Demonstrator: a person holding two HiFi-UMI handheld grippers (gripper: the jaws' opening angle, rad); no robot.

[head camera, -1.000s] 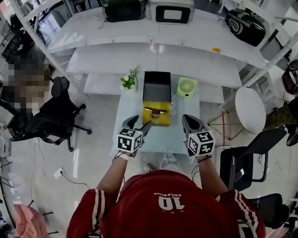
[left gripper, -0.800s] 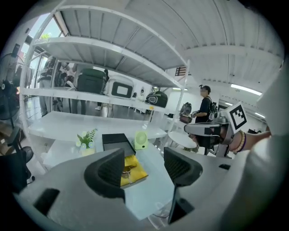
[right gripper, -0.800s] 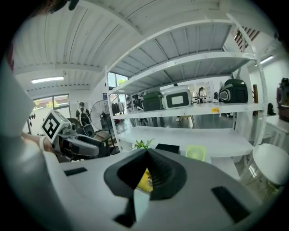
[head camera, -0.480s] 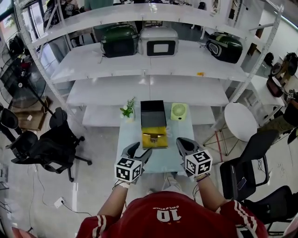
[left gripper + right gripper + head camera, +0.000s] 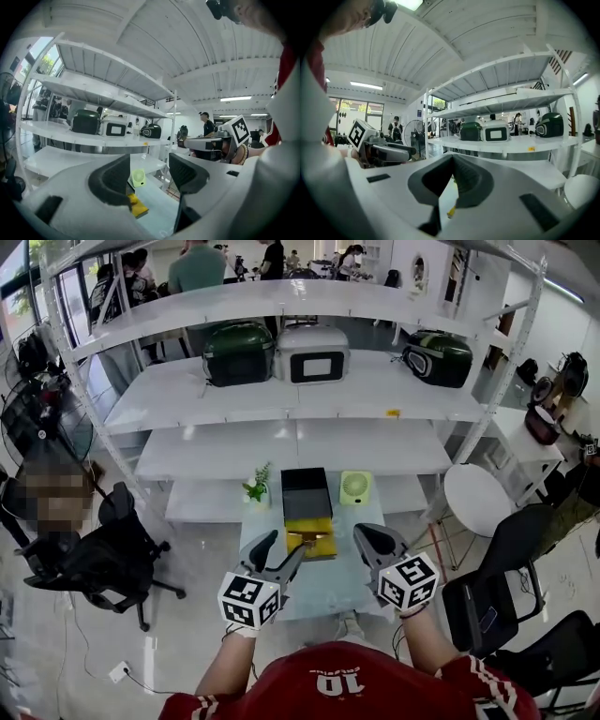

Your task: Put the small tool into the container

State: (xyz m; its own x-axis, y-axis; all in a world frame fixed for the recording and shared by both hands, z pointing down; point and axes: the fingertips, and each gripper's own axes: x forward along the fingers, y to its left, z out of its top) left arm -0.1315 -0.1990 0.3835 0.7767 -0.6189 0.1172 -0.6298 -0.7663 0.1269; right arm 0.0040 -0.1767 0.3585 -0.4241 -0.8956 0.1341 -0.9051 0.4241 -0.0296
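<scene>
Both grippers hang in the air above the near end of the small surface (image 5: 328,585), and neither carries anything. The left gripper (image 5: 286,545) has its jaws spread with only air between them. The right gripper (image 5: 362,533) has its jaws pressed together at the tips, and I see nothing caught there.

Just beyond the tips of both, and roughly between them, sits the yellow container (image 5: 324,548) with its black lid (image 5: 307,493) standing open behind it. A green fan (image 5: 355,487) is past the right gripper and a little plant (image 5: 256,488) past the left. A small pale item (image 5: 309,534) lies on the yellow part, too small for me to say whether it is the tool. I can make out no other tool on the surface.

It looks like a pause away from the work, either before the pick or after the drop. Next, I'd judge, the open left gripper should come down toward the container and check that item.
</scene>
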